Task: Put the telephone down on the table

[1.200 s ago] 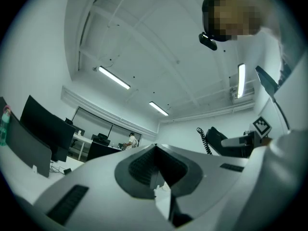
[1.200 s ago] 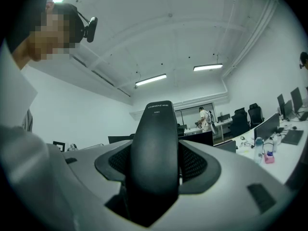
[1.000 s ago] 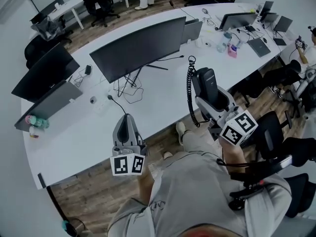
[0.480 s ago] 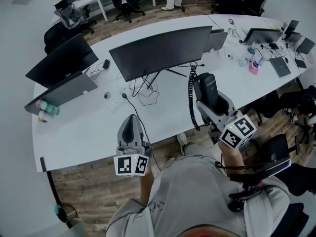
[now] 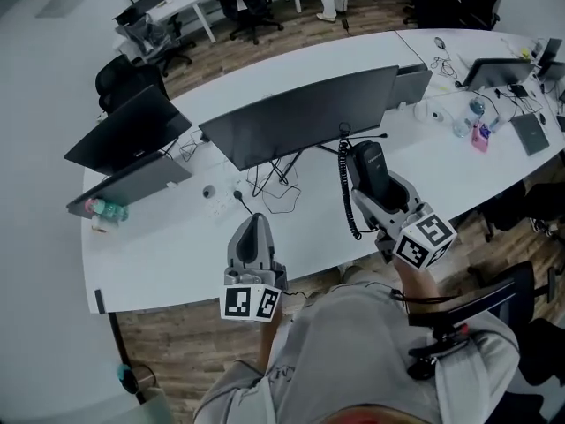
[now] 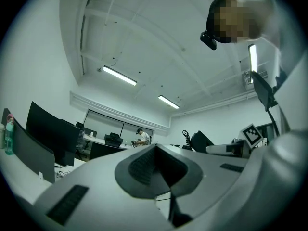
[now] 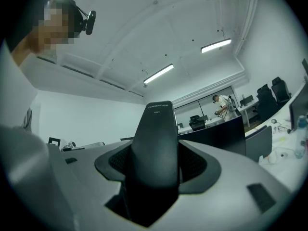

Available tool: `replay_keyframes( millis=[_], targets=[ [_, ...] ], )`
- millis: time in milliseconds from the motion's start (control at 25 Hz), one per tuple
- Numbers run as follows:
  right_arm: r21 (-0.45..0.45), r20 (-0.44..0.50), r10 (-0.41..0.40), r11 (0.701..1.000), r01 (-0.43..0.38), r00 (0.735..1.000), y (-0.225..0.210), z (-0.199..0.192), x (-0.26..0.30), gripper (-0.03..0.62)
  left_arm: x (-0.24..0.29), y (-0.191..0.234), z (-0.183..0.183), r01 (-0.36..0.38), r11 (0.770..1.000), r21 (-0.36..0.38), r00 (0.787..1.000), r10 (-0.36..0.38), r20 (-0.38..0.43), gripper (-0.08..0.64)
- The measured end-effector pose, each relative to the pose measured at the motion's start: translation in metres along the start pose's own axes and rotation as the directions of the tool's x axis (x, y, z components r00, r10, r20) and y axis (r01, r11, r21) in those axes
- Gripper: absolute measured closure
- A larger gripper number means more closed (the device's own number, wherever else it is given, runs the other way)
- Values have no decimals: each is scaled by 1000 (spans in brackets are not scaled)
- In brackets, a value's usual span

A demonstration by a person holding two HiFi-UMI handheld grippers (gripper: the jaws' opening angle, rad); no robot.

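My right claw was clamped on the telephone, whose long axis ran forward along my jaws above the table near its front edge, while my left claw, pressed together and empty, hung well apart.

Just one patch of lettering to call: two short lines of pale print near the top end of the black telephone, seen in the right gripper view. It is too small and soft to read, so no brand and no number can be given. In the head view, the cube on the right gripper carries black-and-white square markers, which are patterns and not letters. It's the same on the left gripper, whose marker block shows patterns only.
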State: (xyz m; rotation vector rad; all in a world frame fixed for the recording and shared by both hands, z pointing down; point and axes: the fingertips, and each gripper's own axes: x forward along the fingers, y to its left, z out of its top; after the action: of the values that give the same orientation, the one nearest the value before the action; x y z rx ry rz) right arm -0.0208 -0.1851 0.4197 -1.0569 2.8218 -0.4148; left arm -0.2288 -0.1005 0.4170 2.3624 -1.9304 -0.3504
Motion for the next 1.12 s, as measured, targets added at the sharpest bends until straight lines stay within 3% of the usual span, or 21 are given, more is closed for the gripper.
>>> replay_keyframes(
  millis=[360,640,1120],
  targets=[
    [56,-13,46,997,-45,999,-70,5,37,308,67,-2,-19,-46,998,34,997,48,-64,549],
    [55,17,82,995,-83,996,-112,14,52,308,107,-12,-24,-64,997,45,996,67,-56,549],
    [37,60,96,995,-98,994,-137,35,64,308,143,-18,-23,-75,996,48,995,78,-56,549]
  ],
)
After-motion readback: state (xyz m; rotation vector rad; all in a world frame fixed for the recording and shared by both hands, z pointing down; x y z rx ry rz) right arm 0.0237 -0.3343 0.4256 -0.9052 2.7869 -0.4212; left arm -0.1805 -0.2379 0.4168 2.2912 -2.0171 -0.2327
